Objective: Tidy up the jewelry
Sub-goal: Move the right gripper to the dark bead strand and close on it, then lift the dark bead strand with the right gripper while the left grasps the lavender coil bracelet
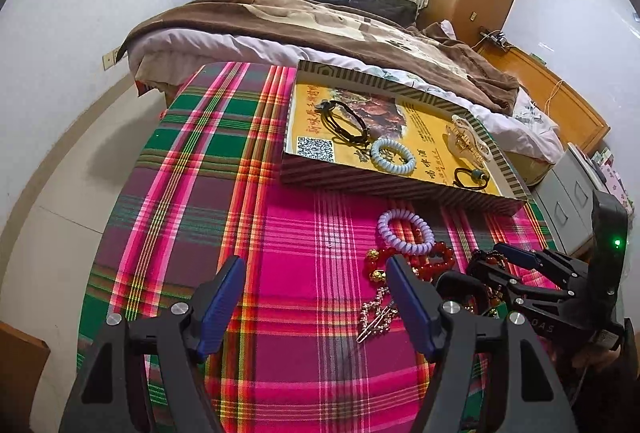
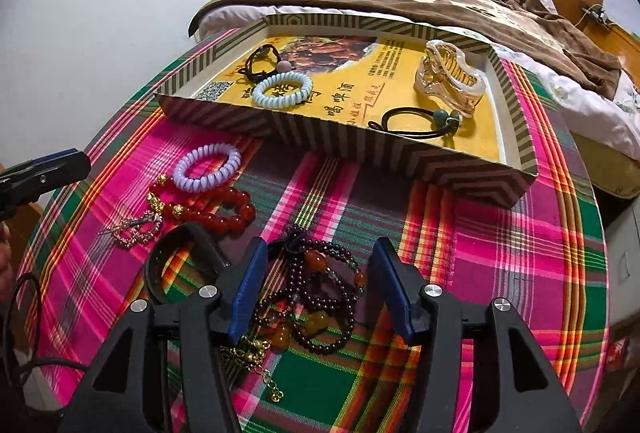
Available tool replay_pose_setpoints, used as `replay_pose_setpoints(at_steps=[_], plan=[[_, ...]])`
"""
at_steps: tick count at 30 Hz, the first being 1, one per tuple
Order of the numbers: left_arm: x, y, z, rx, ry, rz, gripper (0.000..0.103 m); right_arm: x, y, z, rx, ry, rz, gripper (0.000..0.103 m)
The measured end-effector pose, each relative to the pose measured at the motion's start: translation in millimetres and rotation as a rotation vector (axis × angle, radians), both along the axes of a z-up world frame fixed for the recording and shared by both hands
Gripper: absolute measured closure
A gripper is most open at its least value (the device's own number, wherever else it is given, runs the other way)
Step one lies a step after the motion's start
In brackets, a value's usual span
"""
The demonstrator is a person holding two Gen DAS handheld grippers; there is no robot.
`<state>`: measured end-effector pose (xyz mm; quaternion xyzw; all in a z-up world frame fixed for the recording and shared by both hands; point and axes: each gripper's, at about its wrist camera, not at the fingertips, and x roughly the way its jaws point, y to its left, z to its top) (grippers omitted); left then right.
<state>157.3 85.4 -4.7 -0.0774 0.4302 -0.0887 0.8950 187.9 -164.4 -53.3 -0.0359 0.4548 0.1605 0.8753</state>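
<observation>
While both grippers stand with their blue-padded fingers spread wide and nothing clamped between them, they sit over different parts of the plaid tablecloth point(image 1: 280, 233). The right gripper point(image 2: 320, 293) is low over a tangle of dark bead strings point(image 2: 320, 297) with amber beads, which lies between its fingers — whether a pad touches the beads I cannot tell. The left gripper point(image 1: 316, 307) hovers over bare cloth, with a sparkly hairpin point(image 1: 376, 315) just beside its right finger. Near these lie a red bead bracelet point(image 2: 216, 205) with gold beads, a lilac coil hair tie point(image 2: 208, 167) resting against it, and a black ring-shaped band point(image 2: 180, 265) by the right gripper's left finger. Beyond stands a striped cardboard tray point(image 2: 360, 149), holding a pale blue coil tie point(image 2: 282, 89), a black cord bracelet point(image 2: 260, 63), a clear hair claw point(image 2: 448, 77) and a black elastic with green beads point(image 2: 420, 121). Only the right wrist view shows a thin gold chain point(image 2: 256, 361) under the beads — the left view hides it behind the right gripper.
</observation>
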Motion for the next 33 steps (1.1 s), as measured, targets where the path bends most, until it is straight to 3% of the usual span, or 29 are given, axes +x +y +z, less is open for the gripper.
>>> replay_pose_setpoints(at_steps=[5, 6, 8, 13, 25, 33], plan=[[1, 0, -1, -0.001, 0.006, 0.003, 0.031, 0, -1, 0, 0.002, 0.001, -0.006, 0.05], [0, 0, -1, -0.002, 0.008, 0.004, 0.031, -1, 0, 0, 0.0, -0.003, -0.007, 0.054], [1, 0, -3, 0.0, 0.011, 0.004, 0.031, -3, 0, 1, -0.02, -0.011, -0.014, 0.073], [3, -2, -3, 0.0, 0.014, 0.001, 0.031, -4, -10, 1, 0.001, -0.012, -0.033, 0.089], [22, -12, -4, -0.002, 0.039, -0.01, 0.031, -14, -43, 22, 0.118, -0.082, -0.106, 0.094], [52, -41, -9, -0.036, 0.072, -0.073, 0.031, -20, -66, 36, 0.158, -0.126, -0.163, 0.094]])
